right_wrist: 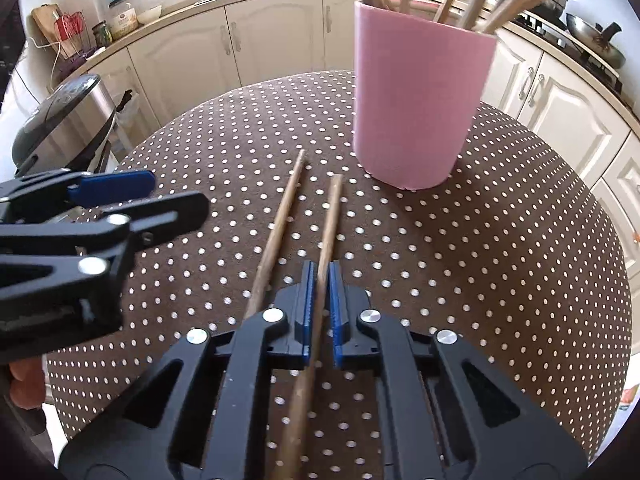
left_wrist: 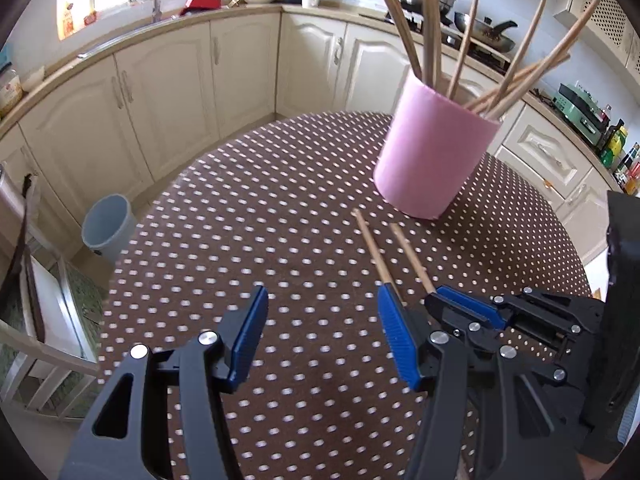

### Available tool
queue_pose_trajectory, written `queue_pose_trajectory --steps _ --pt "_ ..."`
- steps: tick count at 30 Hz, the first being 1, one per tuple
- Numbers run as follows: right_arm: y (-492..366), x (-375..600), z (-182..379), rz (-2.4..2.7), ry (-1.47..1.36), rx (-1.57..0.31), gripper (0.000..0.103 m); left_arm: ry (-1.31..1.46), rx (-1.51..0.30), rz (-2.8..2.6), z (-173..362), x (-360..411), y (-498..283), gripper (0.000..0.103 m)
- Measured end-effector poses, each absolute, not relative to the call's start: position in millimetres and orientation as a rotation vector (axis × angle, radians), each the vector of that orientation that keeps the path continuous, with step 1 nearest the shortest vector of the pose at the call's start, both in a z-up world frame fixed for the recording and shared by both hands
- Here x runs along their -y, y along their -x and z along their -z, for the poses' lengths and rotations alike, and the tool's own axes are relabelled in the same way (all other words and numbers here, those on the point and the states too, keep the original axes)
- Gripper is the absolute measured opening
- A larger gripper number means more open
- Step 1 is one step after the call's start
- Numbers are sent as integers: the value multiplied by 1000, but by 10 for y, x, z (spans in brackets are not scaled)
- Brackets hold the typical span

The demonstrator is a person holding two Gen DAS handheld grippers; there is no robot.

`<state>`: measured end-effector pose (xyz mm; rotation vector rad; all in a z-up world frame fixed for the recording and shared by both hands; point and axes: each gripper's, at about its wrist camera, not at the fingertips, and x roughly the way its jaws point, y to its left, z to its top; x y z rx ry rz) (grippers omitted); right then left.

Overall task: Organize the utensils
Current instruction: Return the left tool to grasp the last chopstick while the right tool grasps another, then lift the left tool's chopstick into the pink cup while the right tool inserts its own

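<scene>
Right wrist view: polka-dot table [right_wrist: 520,260], then pink holder [right_wrist: 420,100] bristling with chopsticks, left gripper [right_wrist: 132,200] spread empty, right gripper [right_wrist: 320,300] pinched on right chopstick [right_wrist: 330,220], presumably for lifting holderward, beside left chopstick [right_wrist: 280,216].

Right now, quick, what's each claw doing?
Left claw: open, holding nothing.
Right claw: closed on one chopstick; a second chopstick lies beside it on the table.
</scene>
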<state>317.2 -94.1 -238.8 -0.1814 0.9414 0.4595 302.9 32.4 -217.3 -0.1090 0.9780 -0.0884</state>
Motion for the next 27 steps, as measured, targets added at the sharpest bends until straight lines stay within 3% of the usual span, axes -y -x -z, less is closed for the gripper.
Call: queue_pose_trajectory --steps 11,13,17,20,27 --pt "-3160 1223 2392 -467 129 -956 6 41 -1088 43 2417 94 -3425 55" --pt "-3158 1244 2389 -471 127 -959 6 5 -1080 10 2425 142 -3470 38" --pt "-3166 1265 2407 -470 137 -958 6 -19 -1068 9 2427 229 -3564 12" --pt "-3182 1226 2399 -464 140 -959 6 -21 -1057 31 2421 283 -3596 6" --pt "-3092 1281 2282 -477 88 -930 6 41 -1001 108 2196 385 -3440 6"
